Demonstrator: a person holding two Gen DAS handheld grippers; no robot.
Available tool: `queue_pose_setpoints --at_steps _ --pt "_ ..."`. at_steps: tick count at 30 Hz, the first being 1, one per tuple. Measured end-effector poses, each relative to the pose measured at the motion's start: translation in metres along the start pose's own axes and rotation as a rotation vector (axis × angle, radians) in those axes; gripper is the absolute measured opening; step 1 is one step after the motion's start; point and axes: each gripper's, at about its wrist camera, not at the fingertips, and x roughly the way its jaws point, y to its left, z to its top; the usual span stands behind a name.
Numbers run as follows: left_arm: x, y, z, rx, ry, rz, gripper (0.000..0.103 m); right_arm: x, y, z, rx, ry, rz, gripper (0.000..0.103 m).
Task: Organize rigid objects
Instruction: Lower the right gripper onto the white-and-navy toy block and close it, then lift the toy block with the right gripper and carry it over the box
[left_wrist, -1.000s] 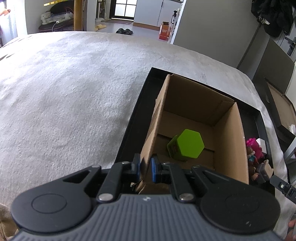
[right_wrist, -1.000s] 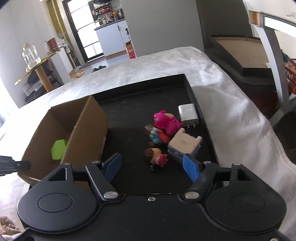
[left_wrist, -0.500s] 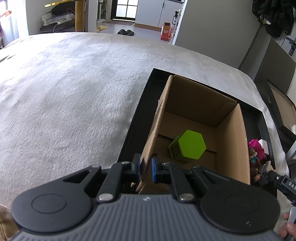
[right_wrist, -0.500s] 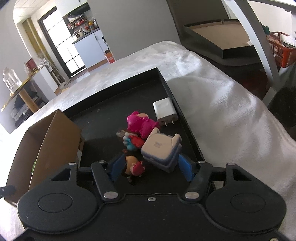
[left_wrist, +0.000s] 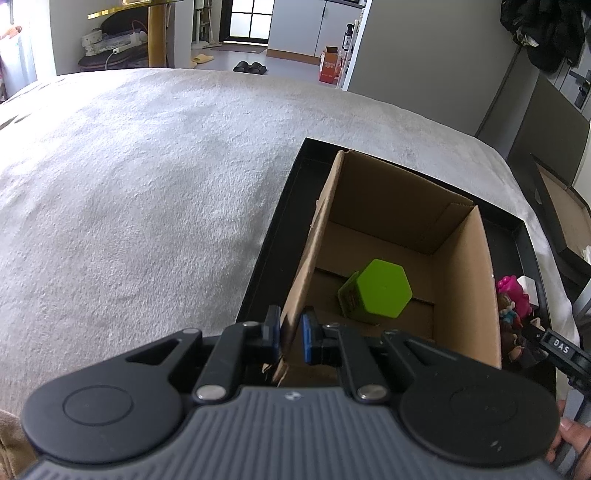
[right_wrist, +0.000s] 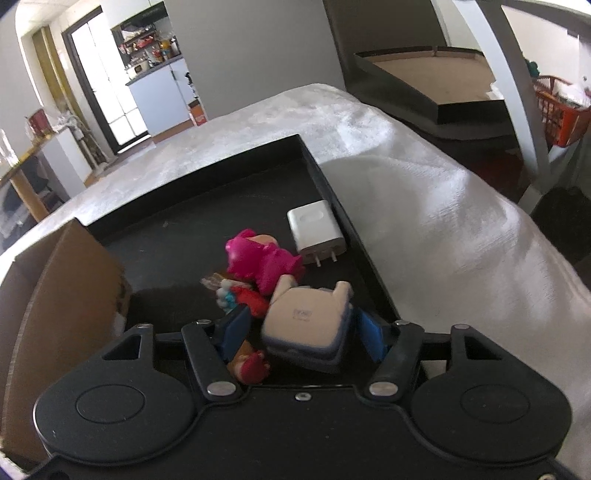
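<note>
My left gripper (left_wrist: 290, 338) is shut on the left wall of an open cardboard box (left_wrist: 458, 295) that stands in a black tray (left_wrist: 280, 221). A green hexagonal block (left_wrist: 380, 293) lies on the box floor. My right gripper (right_wrist: 303, 332) is open, its blue pads on either side of a white and blue adapter block (right_wrist: 306, 325), not touching it. Around the block lie a pink figurine (right_wrist: 260, 260), a red and blue figurine (right_wrist: 240, 295), a small red figurine (right_wrist: 251, 367) and a white charger (right_wrist: 316, 230).
The tray (right_wrist: 207, 206) rests on a grey-white blanket (left_wrist: 129, 184) over a bed. The box wall (right_wrist: 55, 295) stands left of the toys. A dark table and chair (right_wrist: 443, 92) are beyond the bed's right edge.
My right gripper has moved forward and down until the adapter block sits between its open fingers. My left gripper has kept its hold on the box wall.
</note>
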Motion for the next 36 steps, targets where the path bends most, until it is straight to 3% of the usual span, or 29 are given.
queue_pose_setpoints --at_steps 4,7,21,36 --pt "0.000 0.000 0.000 -0.003 0.001 0.000 0.011 0.001 0.000 -0.001 -0.014 0.005 -0.042 0.057" --pt "0.000 -0.001 0.001 -0.004 0.000 0.000 0.011 -0.002 0.000 -0.003 -0.031 0.010 -0.065 0.047" --pt "0.001 -0.001 0.001 -0.006 0.001 -0.002 0.011 -0.017 0.007 0.002 -0.063 0.014 -0.048 0.044" --pt "0.000 0.001 0.001 -0.011 0.000 -0.006 0.011 -0.051 0.037 0.026 -0.091 -0.033 0.048 0.044"
